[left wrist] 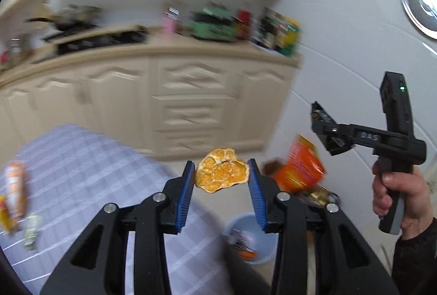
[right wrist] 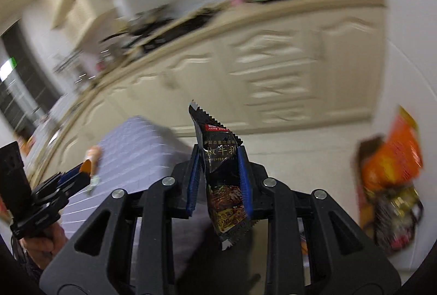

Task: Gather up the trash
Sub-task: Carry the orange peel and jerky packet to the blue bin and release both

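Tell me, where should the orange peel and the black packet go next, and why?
Probably over the pale blue bucket on the floor, then let go. The left gripper is shut on the orange peel, the right gripper on the black snack wrapper, and the bucket already holds some scraps.

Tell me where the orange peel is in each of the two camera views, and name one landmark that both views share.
Left wrist view: the orange peel sits at the centre, clamped between the blue pads of the left gripper.
Right wrist view: only a small orange sliver of it shows at the far left, seen edge-on in the left gripper, above the person's hand.
Shared landmark: the orange snack bag, right of centre in both.
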Available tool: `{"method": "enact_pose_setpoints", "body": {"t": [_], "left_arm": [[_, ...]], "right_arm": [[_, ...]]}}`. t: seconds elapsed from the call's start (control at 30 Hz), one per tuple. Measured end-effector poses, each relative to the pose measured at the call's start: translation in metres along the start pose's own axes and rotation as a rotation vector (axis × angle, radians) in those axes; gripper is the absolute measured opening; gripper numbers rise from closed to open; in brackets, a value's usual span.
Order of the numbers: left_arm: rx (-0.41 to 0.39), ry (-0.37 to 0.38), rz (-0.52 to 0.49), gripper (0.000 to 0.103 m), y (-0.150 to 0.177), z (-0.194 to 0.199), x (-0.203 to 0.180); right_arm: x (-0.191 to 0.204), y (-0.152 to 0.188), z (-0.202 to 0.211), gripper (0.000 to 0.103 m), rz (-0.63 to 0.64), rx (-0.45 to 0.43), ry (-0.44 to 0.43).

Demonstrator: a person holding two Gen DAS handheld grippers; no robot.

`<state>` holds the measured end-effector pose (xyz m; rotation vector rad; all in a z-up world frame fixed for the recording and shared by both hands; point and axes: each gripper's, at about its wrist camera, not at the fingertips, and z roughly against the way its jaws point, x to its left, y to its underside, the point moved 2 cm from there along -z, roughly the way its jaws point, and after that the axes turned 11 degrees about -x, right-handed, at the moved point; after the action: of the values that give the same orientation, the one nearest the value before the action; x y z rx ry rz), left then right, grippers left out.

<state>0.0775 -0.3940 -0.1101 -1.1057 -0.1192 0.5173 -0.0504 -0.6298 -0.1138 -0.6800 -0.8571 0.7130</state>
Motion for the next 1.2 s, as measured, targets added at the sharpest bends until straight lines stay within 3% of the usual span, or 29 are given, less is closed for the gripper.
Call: {"method": "enact_pose_setpoints", "body": {"t": [0.13, 0.27, 0.7, 0.77, 0.8, 0.83, 0.9, 1.0, 1.2], "left_arm": [[0.109, 0.102, -0.029, 0.038, 0.022, -0.056, -0.038], [0.210, 0.161, -0.062, 0.038, 0.049, -0.101, -0.065], [0.506, 0.261, -0.142, 0.040, 0.120, -0.217, -0.111], [0.553, 0.245, -0.146, 0.056, 0.128, -0.229, -0.111], [0.561, 0.234, -0.145, 0.076, 0.129, -0.232, -0.109], [0.557, 0.219, -0.147, 0.086, 0.128, -0.232, -0.106], [0.531, 0.203, -0.154, 0.087, 0.124, -0.228, -0.101], [0.488, 0.178, -0.120, 0.089, 0.108, -0.215, -0.084], [0.351, 0.134, -0.039, 0.091, 0.063, -0.171, -0.054]], "right_arm": [[-0.057, 0.028, 0.003, 0.026, -0.094, 0.043, 0.113], [-0.093, 0.053, -0.006, 0.026, -0.185, 0.080, 0.163], [-0.154, 0.104, -0.050, 0.029, -0.408, 0.201, 0.209], [-0.165, 0.113, -0.055, 0.034, -0.452, 0.225, 0.224], [-0.169, 0.116, -0.055, 0.059, -0.476, 0.220, 0.234], [-0.172, 0.118, -0.054, 0.076, -0.485, 0.210, 0.243], [-0.173, 0.118, -0.053, 0.077, -0.489, 0.210, 0.256], [-0.175, 0.117, -0.049, 0.095, -0.498, 0.193, 0.294], [-0.158, 0.102, -0.043, 0.097, -0.476, 0.156, 0.307]]}}
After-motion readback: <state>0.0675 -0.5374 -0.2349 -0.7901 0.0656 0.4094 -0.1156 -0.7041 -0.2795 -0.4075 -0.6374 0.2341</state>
